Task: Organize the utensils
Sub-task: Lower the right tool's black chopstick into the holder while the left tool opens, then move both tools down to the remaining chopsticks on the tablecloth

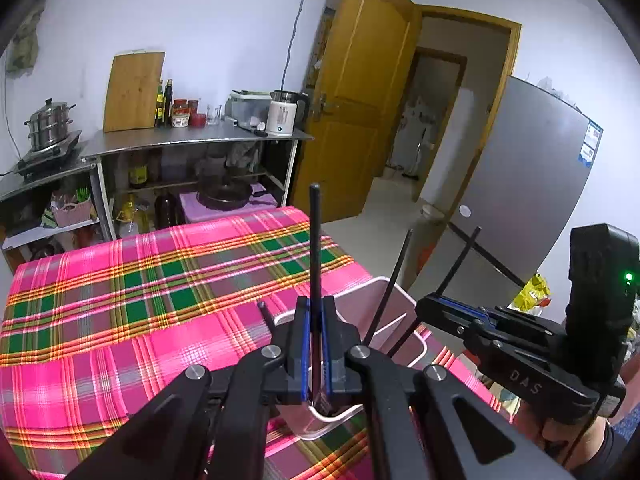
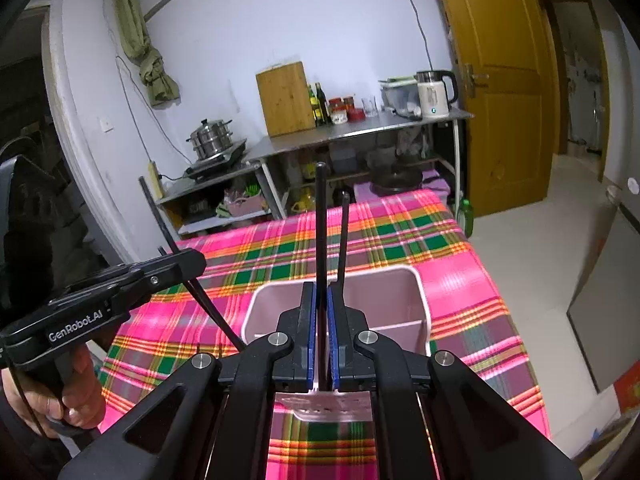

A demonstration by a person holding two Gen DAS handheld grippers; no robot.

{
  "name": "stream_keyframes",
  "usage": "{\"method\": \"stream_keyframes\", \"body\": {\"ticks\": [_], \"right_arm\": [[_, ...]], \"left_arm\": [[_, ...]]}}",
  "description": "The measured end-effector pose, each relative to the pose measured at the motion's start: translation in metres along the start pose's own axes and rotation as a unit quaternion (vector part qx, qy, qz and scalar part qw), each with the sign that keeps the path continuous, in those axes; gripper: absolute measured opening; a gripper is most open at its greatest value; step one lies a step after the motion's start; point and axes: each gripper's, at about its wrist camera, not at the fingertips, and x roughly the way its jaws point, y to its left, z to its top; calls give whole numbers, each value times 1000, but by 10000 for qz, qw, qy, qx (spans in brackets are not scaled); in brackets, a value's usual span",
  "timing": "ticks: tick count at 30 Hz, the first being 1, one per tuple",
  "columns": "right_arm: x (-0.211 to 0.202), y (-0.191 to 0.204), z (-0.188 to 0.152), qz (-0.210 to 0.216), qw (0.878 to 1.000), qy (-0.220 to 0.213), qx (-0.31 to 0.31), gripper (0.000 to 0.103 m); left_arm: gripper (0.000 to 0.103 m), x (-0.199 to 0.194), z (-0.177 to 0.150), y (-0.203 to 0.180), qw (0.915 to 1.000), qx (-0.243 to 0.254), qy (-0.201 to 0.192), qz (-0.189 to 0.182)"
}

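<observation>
pink plaid cloth over table point(image 2: 460, 280), steel kitchen shelf point(image 2: 360, 128) behind. pink divided utensil holder point(image 2: 416, 300) at table's near edge. left hand-held gripper point(image 1: 316, 344) clamped on upright black chopstick point(image 1: 315, 240) above holder. right hand-held gripper point(image 2: 322, 332) clamped on another black chopstick point(image 2: 321, 220), upright over holder. further chopsticks point(image 1: 390, 284) leaning inside holder.

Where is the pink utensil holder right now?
The pink utensil holder stands on the plaid tablecloth near the table's right edge, directly beneath both grippers, each shut on a black chopstick.
</observation>
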Motion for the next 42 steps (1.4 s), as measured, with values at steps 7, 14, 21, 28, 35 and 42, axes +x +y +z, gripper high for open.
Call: {"method": "stream_keyframes", "body": {"ticks": [7, 14, 21, 28, 35, 42], "right_arm": [[2, 0, -7, -10, 9999, 120, -10, 12], [-19, 1, -8, -41, 10000, -69, 5, 24], [-51, 11, -23, 12, 9997, -223, -24, 24], [-75, 30, -47, 268, 9994, -224, -85, 24], [-81, 55, -73, 459, 9982, -85, -377, 24], [-70, 77, -97, 612, 9961, 219, -589, 24]], "left_arm": [[9, -7, -11, 5, 10000, -65, 15, 3], [14, -38, -17, 4, 9998, -122, -186, 10], [14, -80, -35, 7, 9990, -217, -386, 88], [14, -117, -74, 20, 9980, -345, -411, 323], [14, -135, -119, 35, 9963, -577, -223, 593], [14, -139, -158, 54, 9928, -925, 48, 762]]}}
